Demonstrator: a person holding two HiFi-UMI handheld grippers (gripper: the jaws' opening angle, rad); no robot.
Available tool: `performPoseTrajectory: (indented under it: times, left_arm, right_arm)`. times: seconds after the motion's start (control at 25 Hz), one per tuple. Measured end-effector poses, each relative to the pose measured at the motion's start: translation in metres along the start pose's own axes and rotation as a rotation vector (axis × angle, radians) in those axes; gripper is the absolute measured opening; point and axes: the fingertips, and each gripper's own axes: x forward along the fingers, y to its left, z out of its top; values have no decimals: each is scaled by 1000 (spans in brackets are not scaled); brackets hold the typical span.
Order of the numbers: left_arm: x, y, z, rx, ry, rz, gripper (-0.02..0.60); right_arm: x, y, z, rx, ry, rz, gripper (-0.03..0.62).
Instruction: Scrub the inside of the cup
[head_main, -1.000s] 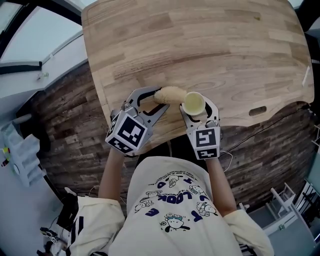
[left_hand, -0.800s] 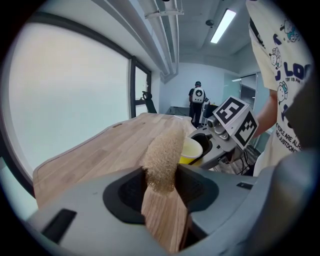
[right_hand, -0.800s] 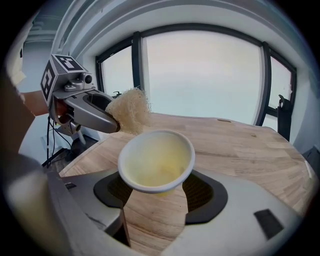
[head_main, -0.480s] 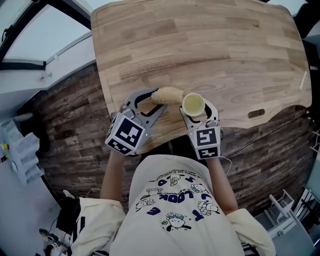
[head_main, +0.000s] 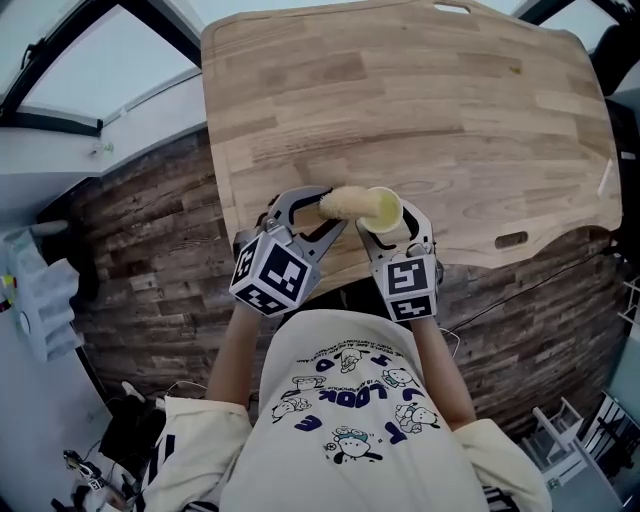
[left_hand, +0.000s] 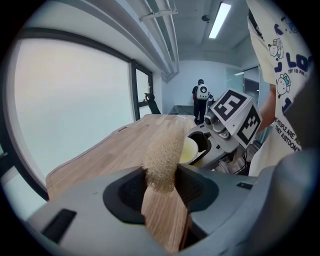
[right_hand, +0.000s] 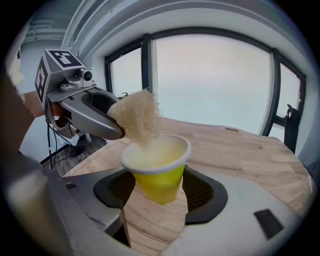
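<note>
A yellow paper cup (right_hand: 159, 167) with a white rim is clamped between the jaws of my right gripper (right_hand: 160, 192), mouth tilted toward the left gripper. In the head view the cup (head_main: 383, 208) sits just above the table's near edge. My left gripper (head_main: 312, 213) is shut on a tan, coarse loofah sponge (head_main: 345, 202), whose far end touches the cup's rim. In the left gripper view the sponge (left_hand: 162, 157) stands between the jaws, with the cup (left_hand: 189, 149) behind it. In the right gripper view the sponge (right_hand: 136, 117) dips over the cup's left lip.
The wooden table (head_main: 420, 110) stretches away from both grippers, with a slot cutout (head_main: 511, 240) near its front right edge. Brown plank flooring (head_main: 150, 260) lies to the left. A person (left_hand: 201, 100) stands far off in the room.
Both grippers have shifted slightly right and up in the head view. The sponge has closed in on the cup and its tip now meets the rim.
</note>
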Motion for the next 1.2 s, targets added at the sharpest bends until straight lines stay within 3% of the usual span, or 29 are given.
performPoseTrajectory:
  times: [0.2, 0.44, 0.64, 0.8, 1.2]
  left_arm:
    - [-4, 5, -7, 6, 26, 21, 190]
    - [-5, 7, -10, 25, 47, 17, 190]
    - [-3, 10, -18, 59, 91, 25, 190]
    - [-3, 11, -12, 26, 65, 7, 190]
    - [-3, 8, -16, 118, 104, -4, 190]
  right_arm:
    - [-2, 7, 10, -57, -18, 19, 287]
    - [-6, 9, 15, -218, -9, 17, 287]
    - [-9, 10, 22, -228, -23, 33, 282]
    - [-11, 17, 27, -269, -34, 74, 278]
    - [-16, 22, 30, -386, -32, 134, 278]
